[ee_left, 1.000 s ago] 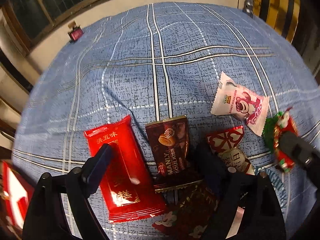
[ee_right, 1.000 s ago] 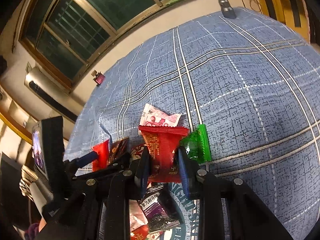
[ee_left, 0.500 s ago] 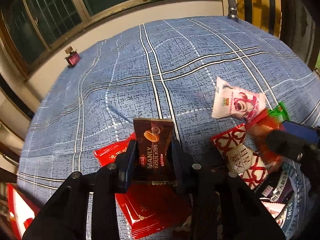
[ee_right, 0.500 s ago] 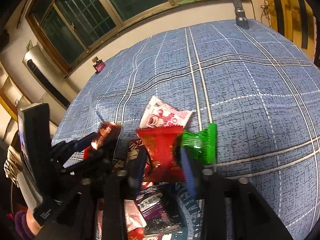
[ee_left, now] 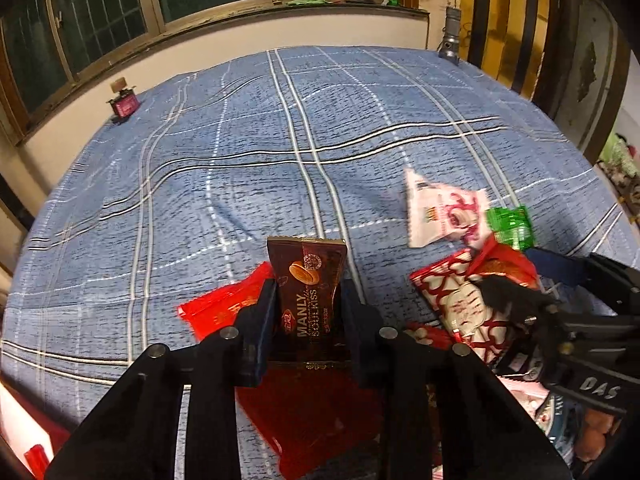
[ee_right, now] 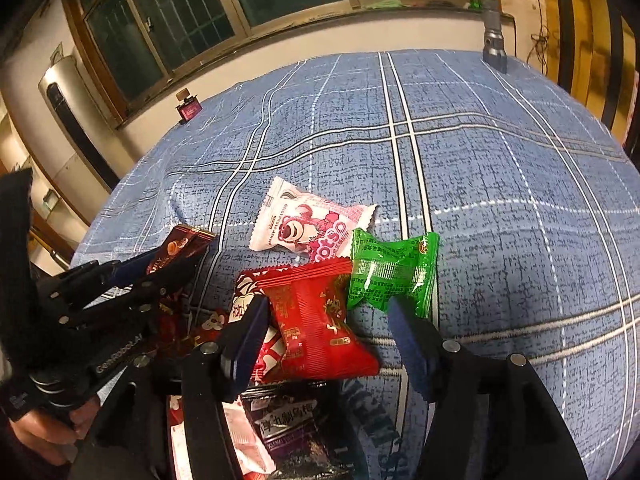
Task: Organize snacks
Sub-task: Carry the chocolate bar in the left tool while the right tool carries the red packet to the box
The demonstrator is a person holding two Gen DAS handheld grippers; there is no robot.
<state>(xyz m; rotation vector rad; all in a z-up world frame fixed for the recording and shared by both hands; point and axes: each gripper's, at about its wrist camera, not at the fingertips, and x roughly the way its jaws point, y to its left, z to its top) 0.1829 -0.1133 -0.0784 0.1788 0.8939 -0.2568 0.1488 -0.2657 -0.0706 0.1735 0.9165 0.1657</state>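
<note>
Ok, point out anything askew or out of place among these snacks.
Nothing damaged or spilled. The snacks lie loosely heaped: the red packet overlaps the red-and-white packet, and the green candy sits tilted against it.

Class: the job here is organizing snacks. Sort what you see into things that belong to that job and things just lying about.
Part of the job: brown biscuit packet in the left gripper; red packet between the right gripper's opened jaws; green packet; pink bear packet.

Lying about: perfume bottle; flashlight.

Brown snack packet (ee_left: 310, 296) now clamped and lifted by left gripper (ee_left: 308, 312); red packet (ee_right: 316, 320) released by right gripper (ee_right: 324, 332), jaws just opening.
</note>
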